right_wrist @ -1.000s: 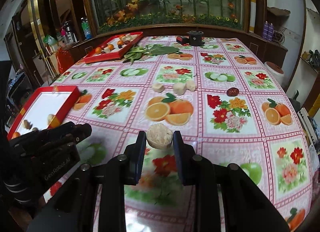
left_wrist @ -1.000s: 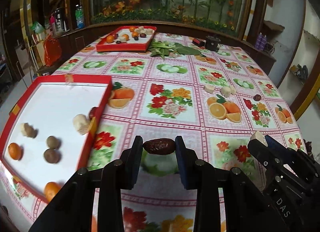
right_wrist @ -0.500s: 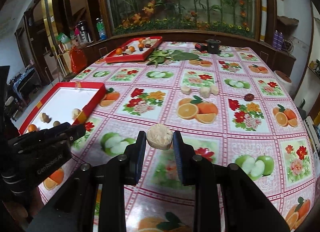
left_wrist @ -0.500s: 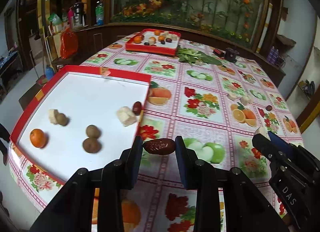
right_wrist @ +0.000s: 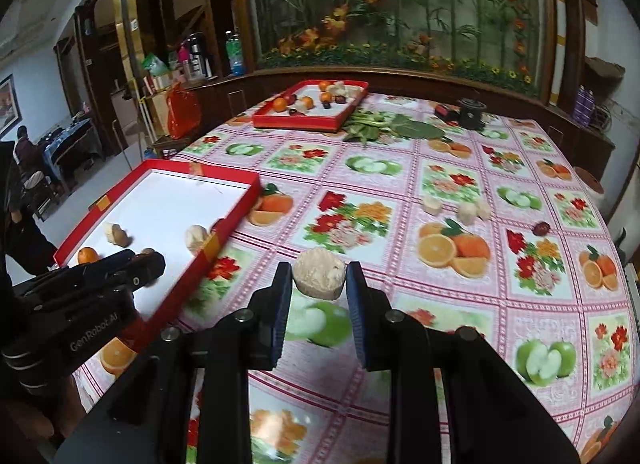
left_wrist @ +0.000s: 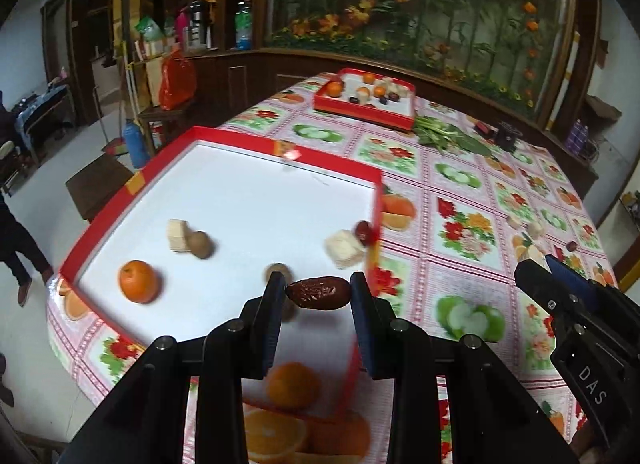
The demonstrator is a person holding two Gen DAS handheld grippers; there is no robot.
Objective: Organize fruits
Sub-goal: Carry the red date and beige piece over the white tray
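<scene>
My left gripper [left_wrist: 319, 292] is shut on a dark brown date [left_wrist: 319, 293] and hangs over the near part of the red-rimmed white tray [left_wrist: 256, 188]. In that tray lie an orange [left_wrist: 138, 281], a pale chunk [left_wrist: 178, 235] beside a brown fruit [left_wrist: 199, 244], another pale chunk [left_wrist: 343, 248] and a dark red fruit [left_wrist: 363, 232]. My right gripper [right_wrist: 319, 278] is shut on a pale beige chunk [right_wrist: 319, 273] above the tablecloth, right of the same tray [right_wrist: 236, 216]. On the cloth lie loose pale chunks [right_wrist: 432, 204] and a dark red fruit [right_wrist: 541, 229].
A second red tray [right_wrist: 316, 120] with several fruits stands at the table's far side, green leaves [right_wrist: 384, 129] and a black object [right_wrist: 472, 114] beside it. The round table [right_wrist: 480, 296] has a fruit-print cloth. A stool [left_wrist: 98, 184] and a person's legs [left_wrist: 18, 256] are to the left.
Both grippers have moved left toward the near tray, each keeping its piece. The left one has passed from over the cloth to over the tray.
</scene>
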